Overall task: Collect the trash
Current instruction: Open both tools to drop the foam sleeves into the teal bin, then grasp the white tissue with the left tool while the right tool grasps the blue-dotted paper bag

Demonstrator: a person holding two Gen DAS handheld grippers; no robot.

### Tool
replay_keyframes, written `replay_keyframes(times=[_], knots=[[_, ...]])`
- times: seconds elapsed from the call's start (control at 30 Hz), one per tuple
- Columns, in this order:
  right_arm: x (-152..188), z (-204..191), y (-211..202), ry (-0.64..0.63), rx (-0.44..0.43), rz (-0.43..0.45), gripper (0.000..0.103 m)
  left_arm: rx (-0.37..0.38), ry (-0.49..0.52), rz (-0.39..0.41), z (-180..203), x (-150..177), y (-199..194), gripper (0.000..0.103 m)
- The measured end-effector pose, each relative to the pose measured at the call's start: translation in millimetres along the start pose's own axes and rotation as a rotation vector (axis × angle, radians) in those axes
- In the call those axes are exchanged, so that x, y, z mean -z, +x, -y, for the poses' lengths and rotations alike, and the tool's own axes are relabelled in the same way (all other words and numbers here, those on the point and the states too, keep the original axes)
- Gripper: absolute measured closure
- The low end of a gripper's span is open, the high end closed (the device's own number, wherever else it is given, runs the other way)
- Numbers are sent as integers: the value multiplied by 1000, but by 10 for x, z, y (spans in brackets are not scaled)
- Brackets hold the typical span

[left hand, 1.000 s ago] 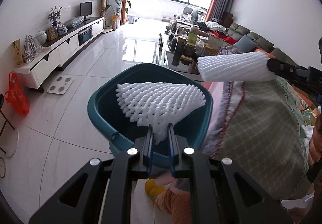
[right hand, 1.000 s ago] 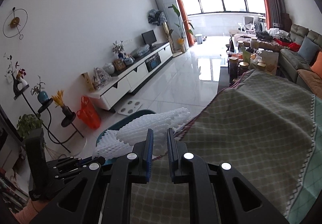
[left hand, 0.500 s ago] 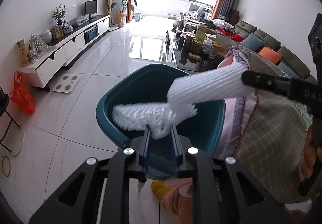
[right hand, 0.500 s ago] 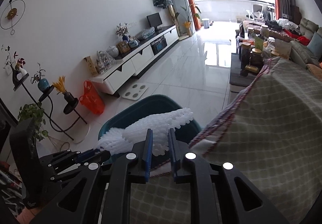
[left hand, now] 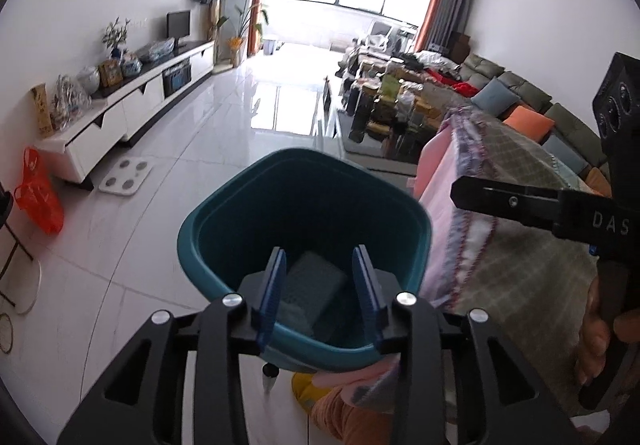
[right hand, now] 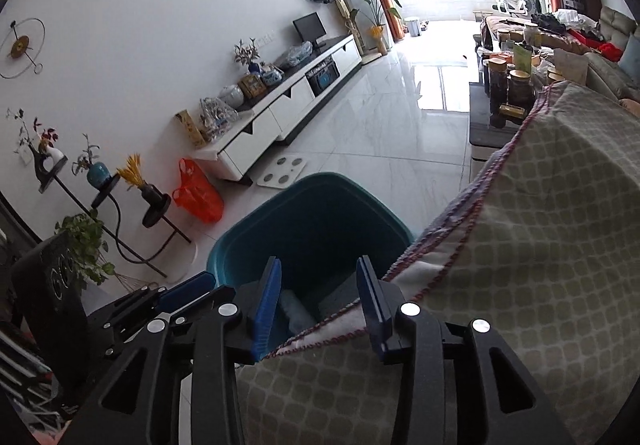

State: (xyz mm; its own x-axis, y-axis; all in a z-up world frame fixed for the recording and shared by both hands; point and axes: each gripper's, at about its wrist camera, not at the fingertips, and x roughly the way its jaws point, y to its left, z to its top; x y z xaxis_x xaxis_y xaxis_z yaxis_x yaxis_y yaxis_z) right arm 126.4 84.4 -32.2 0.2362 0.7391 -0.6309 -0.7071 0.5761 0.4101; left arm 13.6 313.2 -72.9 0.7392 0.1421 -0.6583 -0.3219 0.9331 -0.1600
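A teal waste bin [left hand: 320,197] stands on the white floor against the table's edge. My left gripper [left hand: 320,285] hangs over its near rim, its jaws opening, with nothing between the blue pads. Below them, pale foam netting [left hand: 314,281] lies dim at the bottom of the bin. My right gripper [right hand: 319,301] is also over the bin [right hand: 320,221] at the cloth's edge, its jaws opening and empty, with foam netting [right hand: 294,311] below. The right gripper's finger [left hand: 500,199] reaches in from the right. The left gripper's fingers [right hand: 184,289] show at lower left.
A green checked tablecloth [right hand: 520,245] drapes the table right of the bin. An orange bag [left hand: 38,197] and a white scale [left hand: 126,177] lie on the floor by the TV cabinet [left hand: 132,113]. A plant stand [right hand: 104,197] is at left. A hand [left hand: 600,329] holds the right gripper.
Both grippers held white foam netting over the bin; now both have let go, their jaws stand wider, and the netting has dropped into the bin.
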Motion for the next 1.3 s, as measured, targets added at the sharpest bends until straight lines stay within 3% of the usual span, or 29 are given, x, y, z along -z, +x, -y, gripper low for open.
replay_keyframes(times=[0.2, 0.37, 0.57, 0.83, 1.07, 1.3], knots=[[41, -17, -387, -30, -12, 63, 59, 106, 47, 58, 284, 26, -220, 58], [174, 60, -855, -58, 22, 130, 54, 260, 130, 77, 731, 117, -367, 54], [401, 328, -1433, -40, 124, 209, 51, 445, 258, 51, 1449, 309, -431, 52], [785, 790, -2083, 59, 258, 290, 50, 610, 365, -28, 2199, 587, -410, 49], [1148, 1128, -2544, 155, 358, 342, 50, 681, 425, -83, 2636, 758, -367, 44], [1440, 1407, -2961, 223, 453, 392, 50, 680, 448, -140, 2882, 829, -232, 44]])
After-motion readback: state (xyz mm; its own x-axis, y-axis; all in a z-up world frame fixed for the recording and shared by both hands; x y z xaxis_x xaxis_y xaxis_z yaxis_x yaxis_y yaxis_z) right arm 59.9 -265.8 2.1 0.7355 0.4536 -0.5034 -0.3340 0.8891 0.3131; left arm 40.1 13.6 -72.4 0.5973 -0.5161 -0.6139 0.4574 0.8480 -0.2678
